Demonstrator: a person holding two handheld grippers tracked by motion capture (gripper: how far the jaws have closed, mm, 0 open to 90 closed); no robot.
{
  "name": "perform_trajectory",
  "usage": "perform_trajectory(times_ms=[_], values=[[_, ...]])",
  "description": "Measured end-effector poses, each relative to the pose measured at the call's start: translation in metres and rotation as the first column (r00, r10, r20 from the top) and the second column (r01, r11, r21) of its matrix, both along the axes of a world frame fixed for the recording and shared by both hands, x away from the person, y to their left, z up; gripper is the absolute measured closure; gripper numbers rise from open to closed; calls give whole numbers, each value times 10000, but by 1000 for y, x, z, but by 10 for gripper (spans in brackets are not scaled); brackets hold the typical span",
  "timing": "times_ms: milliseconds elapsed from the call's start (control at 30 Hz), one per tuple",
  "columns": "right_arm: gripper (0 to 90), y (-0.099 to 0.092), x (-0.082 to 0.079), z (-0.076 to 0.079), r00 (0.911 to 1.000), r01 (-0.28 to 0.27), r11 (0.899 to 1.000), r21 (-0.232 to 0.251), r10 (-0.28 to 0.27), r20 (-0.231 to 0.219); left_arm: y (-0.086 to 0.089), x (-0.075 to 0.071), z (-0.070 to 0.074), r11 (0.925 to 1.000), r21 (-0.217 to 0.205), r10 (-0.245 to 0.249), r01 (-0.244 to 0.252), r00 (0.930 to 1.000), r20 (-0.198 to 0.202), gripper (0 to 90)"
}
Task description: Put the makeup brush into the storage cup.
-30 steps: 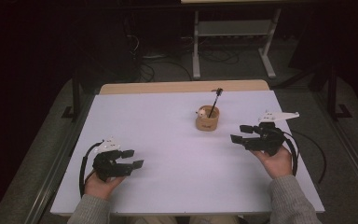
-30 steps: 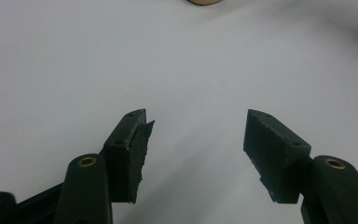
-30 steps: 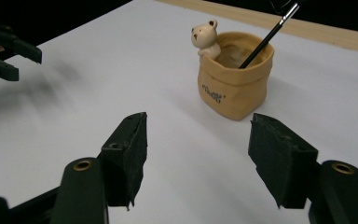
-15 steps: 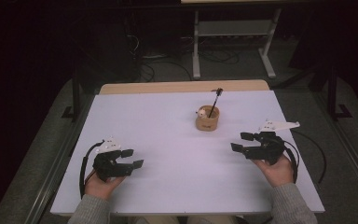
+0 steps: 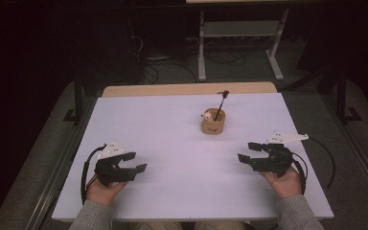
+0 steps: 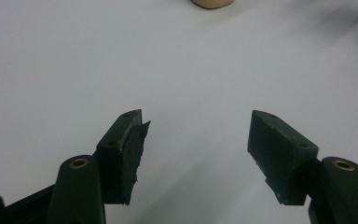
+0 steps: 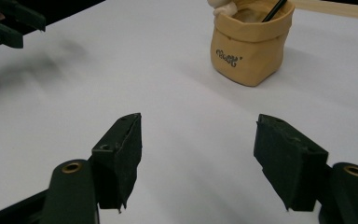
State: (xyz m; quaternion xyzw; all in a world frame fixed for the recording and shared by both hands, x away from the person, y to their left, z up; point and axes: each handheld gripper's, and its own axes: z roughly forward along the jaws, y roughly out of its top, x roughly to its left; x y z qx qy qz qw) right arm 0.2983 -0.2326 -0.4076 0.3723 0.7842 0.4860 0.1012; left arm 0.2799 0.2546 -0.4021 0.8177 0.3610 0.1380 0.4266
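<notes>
My left gripper (image 5: 133, 162) sits low at the near left of the white table (image 5: 163, 124), jaws spread wide, nothing between them. My right gripper (image 5: 249, 152), near right, gapes just as wide. Between and beyond them stands a small tan bag-shaped pot (image 7: 251, 43), a thin black stick (image 5: 220, 103) leaning out.

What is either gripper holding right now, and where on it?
Nothing. The left gripper and right gripper both stand open over bare table; the tan pot sits apart, untouched.
</notes>
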Motion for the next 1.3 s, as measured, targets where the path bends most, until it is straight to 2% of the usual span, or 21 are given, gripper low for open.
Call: perform_trajectory(times_ms=[167,267,433,500,533,667,767,1267,1300], values=[[298,-2,-3,-2,10000,63,9999,-80,-63,18,3,-1,1,9999,87,99,-101,9998,161,318],[296,-3,-6,-3,9999,113,9998,-157,-112,52,4,-2,2,9997,-163,165,-162,9996,221,306],[290,-7,-10,-3,9997,217,9995,-209,-215,115,4,-2,2,9998,-29,205,-204,9992,336,278],[287,-8,-11,-4,9997,237,9996,-180,-235,105,4,-2,1,9997,214,103,-113,9989,446,273],[286,-9,-12,-4,9996,264,9995,-158,-262,102,3,-4,1,9997,117,227,-231,9991,358,271],[279,-10,-14,-6,9995,292,9994,-210,-291,83,5,-4,1,9997,156,195,-203,9985,507,261],[270,-10,-14,-7,9995,296,9993,-244,-293,156,5,-6,1,9995,64,318,-321,9986,417,258],[232,-9,-20,-10,9990,372,9985,-413,-362,265,5,-5,-1,9997,138,178,-185,9986,491,232],[220,-9,-20,-10,9985,390,9979,-519,-370,393,5,-5,0,9997,149,186,-194,9985,517,217]])
